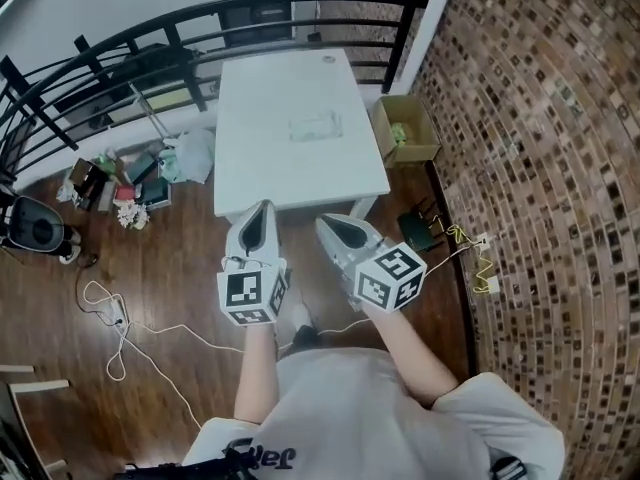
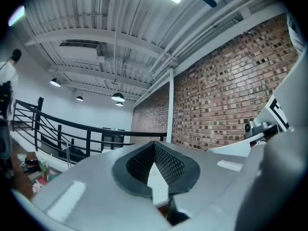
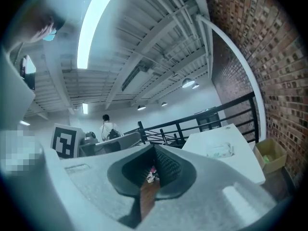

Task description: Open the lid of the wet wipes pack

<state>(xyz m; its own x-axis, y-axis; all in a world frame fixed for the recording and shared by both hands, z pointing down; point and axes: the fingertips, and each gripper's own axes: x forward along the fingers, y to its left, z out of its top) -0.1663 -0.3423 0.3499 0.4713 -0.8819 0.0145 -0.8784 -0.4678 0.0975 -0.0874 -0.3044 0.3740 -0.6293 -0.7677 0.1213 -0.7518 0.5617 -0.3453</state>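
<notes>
The wet wipes pack (image 1: 316, 126) is a flat, clear-wrapped packet lying on the far half of the white table (image 1: 260, 158). It also shows in the right gripper view as a pale packet (image 3: 220, 150) with its lid down. Both grippers hang over the wooden floor short of the table's near edge, well away from the pack. My left gripper (image 1: 262, 211) (image 2: 154, 146) has its jaws together and holds nothing. Beside it, my right gripper (image 1: 326, 225) (image 3: 155, 148) is likewise shut and empty. The left gripper view points up at ceiling and brick wall and misses the pack.
An open cardboard box (image 1: 405, 128) sits on the floor right of the table, against the brick wall. A black railing (image 1: 120, 48) curves behind the table. Floor clutter (image 1: 125, 180) lies to the left, a white cable (image 1: 120, 318) trails near my feet, and a black device (image 1: 425, 230) sits right.
</notes>
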